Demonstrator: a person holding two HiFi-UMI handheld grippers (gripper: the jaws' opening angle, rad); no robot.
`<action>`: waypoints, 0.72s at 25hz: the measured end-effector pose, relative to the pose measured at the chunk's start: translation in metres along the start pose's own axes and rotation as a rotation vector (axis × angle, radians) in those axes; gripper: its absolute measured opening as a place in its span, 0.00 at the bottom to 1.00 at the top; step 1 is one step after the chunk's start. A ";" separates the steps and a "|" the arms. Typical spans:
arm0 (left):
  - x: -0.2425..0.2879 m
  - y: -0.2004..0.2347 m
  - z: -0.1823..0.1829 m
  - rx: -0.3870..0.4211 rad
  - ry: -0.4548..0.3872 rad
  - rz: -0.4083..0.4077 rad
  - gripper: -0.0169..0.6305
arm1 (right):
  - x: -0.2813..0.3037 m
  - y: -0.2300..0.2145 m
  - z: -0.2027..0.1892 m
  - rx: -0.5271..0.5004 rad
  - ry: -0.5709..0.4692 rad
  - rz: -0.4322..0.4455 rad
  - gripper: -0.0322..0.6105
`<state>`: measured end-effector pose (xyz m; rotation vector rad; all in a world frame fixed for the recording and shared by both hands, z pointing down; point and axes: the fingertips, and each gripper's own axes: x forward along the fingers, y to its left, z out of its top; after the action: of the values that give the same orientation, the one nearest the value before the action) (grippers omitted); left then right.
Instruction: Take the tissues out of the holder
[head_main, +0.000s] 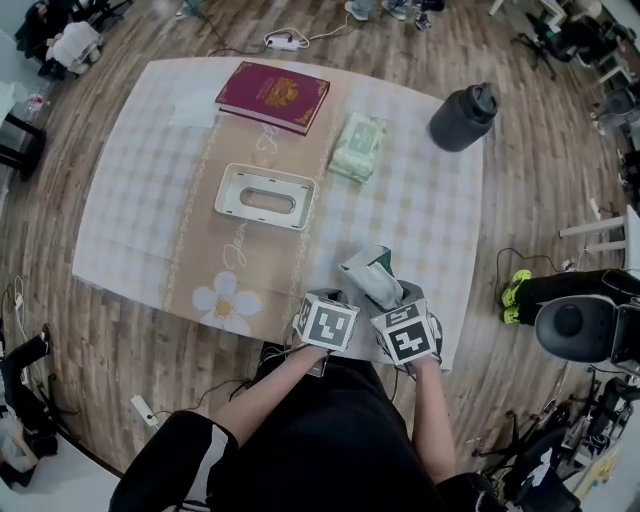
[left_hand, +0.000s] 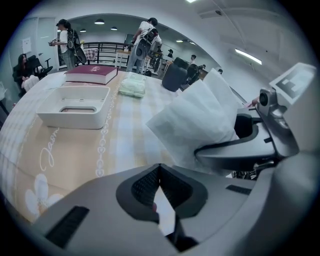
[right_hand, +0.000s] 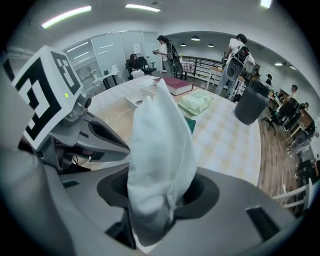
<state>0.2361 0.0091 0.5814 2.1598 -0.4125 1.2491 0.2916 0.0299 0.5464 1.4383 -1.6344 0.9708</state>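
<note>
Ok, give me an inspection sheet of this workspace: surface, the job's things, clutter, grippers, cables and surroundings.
Surface: table under a pale checked cloth with a tan flower-printed runner.
Job's things: white rectangular plastic tissue holder on the runner, no tissues showing in its slot; white soft tissue pack out of it, at the table's near edge.
Clutter: maroon hardback book, pale green wipes packet, dark grey lidded jug.
Grippers: right gripper, claw closed on the tissue pack; left gripper, claw tips together, nothing seen in it.
Cables: white power strip and leads on the wooden floor.
Surroundings: people standing beyond the table.
</note>
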 end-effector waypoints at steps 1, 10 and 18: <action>0.002 -0.005 0.000 -0.006 -0.002 0.004 0.04 | -0.001 -0.003 -0.003 -0.009 -0.001 0.007 0.39; 0.017 -0.036 -0.005 -0.051 -0.018 0.046 0.04 | -0.005 -0.017 -0.032 -0.102 0.017 0.052 0.39; 0.012 -0.018 -0.026 -0.136 -0.039 0.107 0.04 | 0.015 0.005 -0.044 -0.192 0.066 0.102 0.39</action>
<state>0.2346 0.0400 0.5947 2.0729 -0.6183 1.2016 0.2876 0.0633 0.5794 1.1930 -1.7157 0.8819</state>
